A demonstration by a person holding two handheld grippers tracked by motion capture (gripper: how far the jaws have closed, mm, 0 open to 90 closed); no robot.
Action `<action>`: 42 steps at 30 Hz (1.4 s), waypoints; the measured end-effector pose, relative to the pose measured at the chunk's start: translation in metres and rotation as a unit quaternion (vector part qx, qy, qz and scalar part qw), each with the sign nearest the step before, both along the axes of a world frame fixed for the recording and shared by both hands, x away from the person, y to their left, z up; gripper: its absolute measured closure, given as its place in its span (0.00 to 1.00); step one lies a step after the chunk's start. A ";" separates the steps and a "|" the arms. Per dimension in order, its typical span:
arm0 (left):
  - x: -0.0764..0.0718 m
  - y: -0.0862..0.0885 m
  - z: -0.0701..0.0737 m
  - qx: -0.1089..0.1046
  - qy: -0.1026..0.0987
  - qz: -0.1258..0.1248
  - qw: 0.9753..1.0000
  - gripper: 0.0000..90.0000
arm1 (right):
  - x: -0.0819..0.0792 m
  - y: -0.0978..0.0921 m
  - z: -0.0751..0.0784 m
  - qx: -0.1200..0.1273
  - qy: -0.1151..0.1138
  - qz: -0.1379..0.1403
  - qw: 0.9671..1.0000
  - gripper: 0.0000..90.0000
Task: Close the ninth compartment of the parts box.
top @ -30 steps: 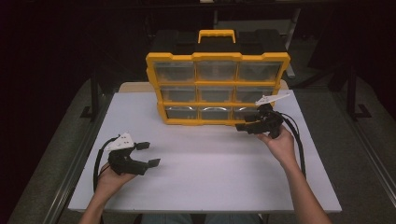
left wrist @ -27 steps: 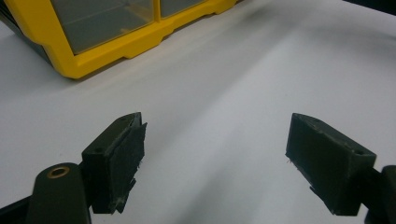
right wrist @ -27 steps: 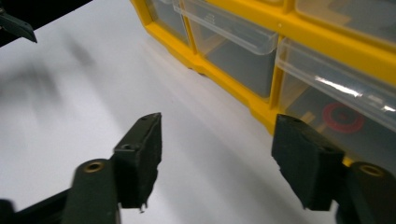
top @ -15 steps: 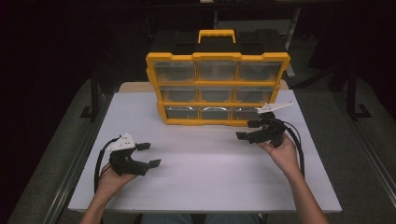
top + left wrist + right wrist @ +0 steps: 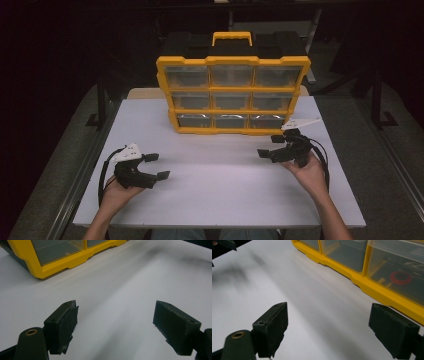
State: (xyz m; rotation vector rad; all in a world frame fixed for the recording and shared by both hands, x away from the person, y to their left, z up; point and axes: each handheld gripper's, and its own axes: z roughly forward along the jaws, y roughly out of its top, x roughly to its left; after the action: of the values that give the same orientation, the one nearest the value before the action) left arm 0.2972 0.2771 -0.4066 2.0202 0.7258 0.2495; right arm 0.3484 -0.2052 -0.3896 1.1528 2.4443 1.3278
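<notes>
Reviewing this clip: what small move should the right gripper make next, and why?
Probably ease the right gripper forward to the organizer's bottom-right drawer: it is the nearest drawer, and the jaws are open and empty above the table.

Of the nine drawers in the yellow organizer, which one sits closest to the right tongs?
The bottom-right drawer of the organizer. It is in the lowest row at the right end, just ahead of the open right tongs; the other eight lie higher or further left.

No legible text, label, brand or number on the yellow drawer organizer [image 5: 233,95] or elsewhere.
</notes>
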 end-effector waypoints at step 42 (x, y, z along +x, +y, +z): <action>-0.011 0.010 -0.020 0.012 0.014 0.007 1.000 0.21 | -0.044 -0.034 -0.038 -0.003 0.009 -0.029 1.000 0.15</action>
State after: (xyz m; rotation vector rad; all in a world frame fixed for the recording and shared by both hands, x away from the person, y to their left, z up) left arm 0.2859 0.2869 -0.4269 2.0457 0.7580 0.2393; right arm 0.3049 -0.2390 -0.4280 1.2302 2.4069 1.2977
